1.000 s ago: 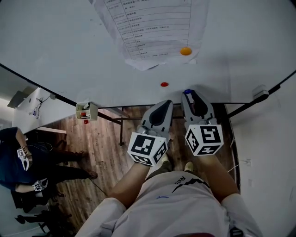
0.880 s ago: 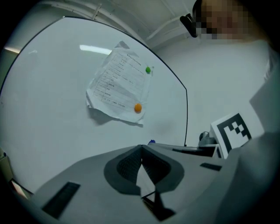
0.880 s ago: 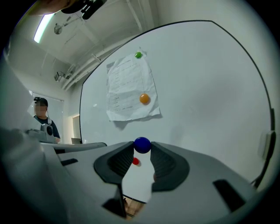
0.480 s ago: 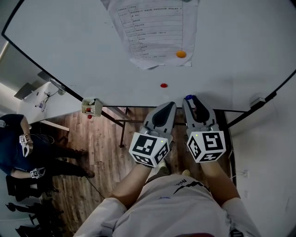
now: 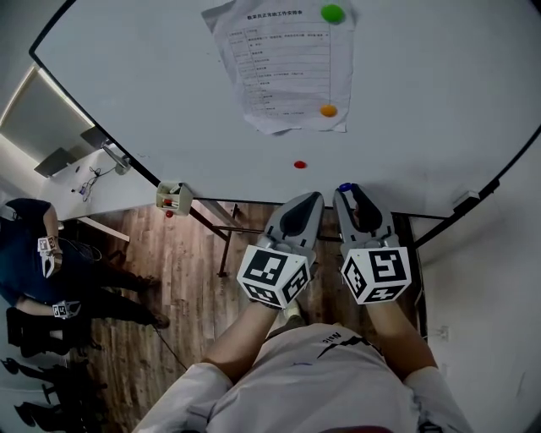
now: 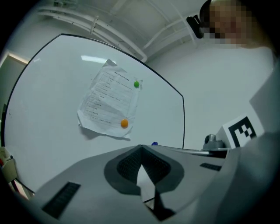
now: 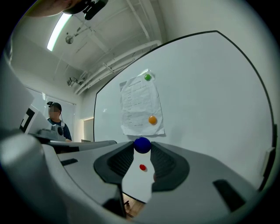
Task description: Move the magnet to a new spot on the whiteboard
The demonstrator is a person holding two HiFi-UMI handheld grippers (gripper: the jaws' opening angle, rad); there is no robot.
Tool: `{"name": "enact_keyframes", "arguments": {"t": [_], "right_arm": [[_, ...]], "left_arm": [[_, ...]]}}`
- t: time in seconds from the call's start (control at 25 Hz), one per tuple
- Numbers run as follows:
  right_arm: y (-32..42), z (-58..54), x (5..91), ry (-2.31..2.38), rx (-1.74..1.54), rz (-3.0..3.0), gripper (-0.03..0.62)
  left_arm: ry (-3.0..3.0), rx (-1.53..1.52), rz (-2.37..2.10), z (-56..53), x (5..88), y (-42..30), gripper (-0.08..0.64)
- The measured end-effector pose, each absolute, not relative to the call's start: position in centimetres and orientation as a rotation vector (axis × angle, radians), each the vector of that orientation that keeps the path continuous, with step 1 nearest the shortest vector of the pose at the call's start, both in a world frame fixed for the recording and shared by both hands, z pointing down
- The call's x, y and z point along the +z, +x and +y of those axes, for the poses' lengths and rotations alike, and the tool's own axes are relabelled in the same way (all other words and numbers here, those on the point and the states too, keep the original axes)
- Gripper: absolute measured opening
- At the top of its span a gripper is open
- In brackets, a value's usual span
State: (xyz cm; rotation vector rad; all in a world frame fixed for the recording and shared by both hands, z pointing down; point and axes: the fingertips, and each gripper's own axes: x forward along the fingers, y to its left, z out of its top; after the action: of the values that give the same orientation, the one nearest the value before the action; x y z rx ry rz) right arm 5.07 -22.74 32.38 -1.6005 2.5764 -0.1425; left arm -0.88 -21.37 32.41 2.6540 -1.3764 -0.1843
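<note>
My right gripper (image 7: 142,149) pinched the blue magnet (image 7: 142,145) at its jaw tips. Left gripper (image 6: 141,147) was closed, empty. Head view mostly hid the magnet; contact with the whiteboard (image 5: 152,93) was unclear. Bare board lay right of the sheet (image 5: 287,72).

A: What changed over 1 s?
B: The head view shifted. More whiteboard (image 5: 152,101) shows, and a green magnet (image 5: 332,13) at the paper sheet's (image 5: 283,68) top came into view.
A: Grippers?
B: Both are lower in frame. The gap from the right gripper (image 5: 347,192) and its blue magnet (image 5: 344,187) to the red magnet (image 5: 298,165) looks slightly wider. The left gripper (image 5: 314,198) dropped too.
A: Else?
B: The person (image 5: 34,271) at left is nearer the frame edge.
</note>
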Motion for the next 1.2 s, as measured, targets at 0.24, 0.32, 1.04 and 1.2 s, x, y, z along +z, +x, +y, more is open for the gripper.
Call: {"name": "enact_keyframes", "arguments": {"t": [0.24, 0.32, 1.04, 1.2], "right_arm": [[5.0, -22.5, 32.1, -1.587, -0.133, 2.582, 0.126], [4.9, -22.6, 32.0, -1.585, -0.133, 2.581, 0.126], [2.7, -26.0, 31.0, -1.582, -0.097, 2.600, 0.126], [1.6, -27.5, 30.6, -1.589, -0.076, 2.603, 0.126]], "left_arm": [[2.659, -0.165, -1.394, -21.1, 32.1, -0.9, 0.011], [2.652, -0.169, -1.390, -21.1, 32.1, -1.0, 0.011], [2.637, -0.183, -1.415, -23.2, 32.5, -3.3, 0.011], [2.648, -0.176, -1.411, -24.2, 32.6, -4.2, 0.011]]}}
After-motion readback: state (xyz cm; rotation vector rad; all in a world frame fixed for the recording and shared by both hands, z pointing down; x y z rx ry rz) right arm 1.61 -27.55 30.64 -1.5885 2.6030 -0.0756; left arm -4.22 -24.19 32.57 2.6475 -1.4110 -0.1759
